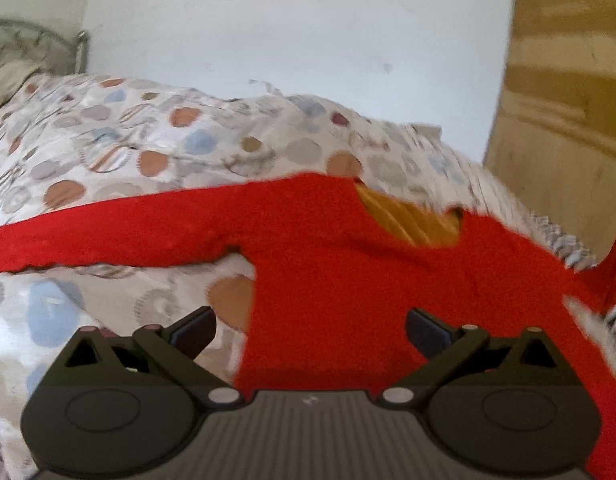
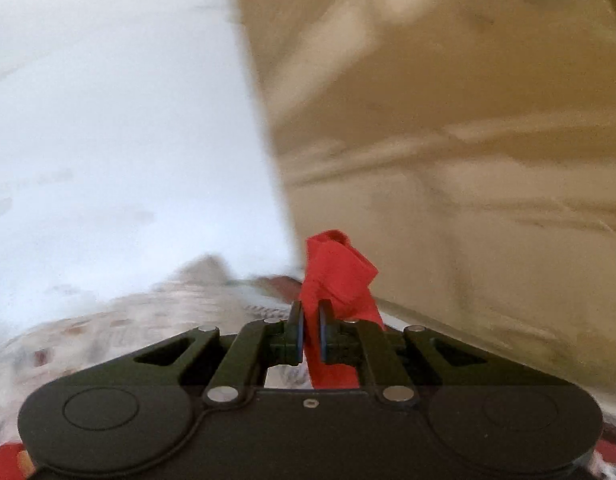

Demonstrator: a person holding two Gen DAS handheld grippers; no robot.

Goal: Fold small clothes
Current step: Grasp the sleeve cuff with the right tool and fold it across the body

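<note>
1. The red long-sleeved top (image 1: 348, 264) is lying spread on the bed's patterned duvet (image 1: 107, 148), one sleeve stretching left, a mustard lining showing at the neck.
2. The right claw (image 2: 311, 334) is clenching a bunched sleeve end (image 2: 336, 272), raised off the bed.
3. The left claw (image 1: 311, 330) is hovering released over the body.
4. The fabric is looking light, soft and limp, so pinching hems or cuffs seems best.
</note>
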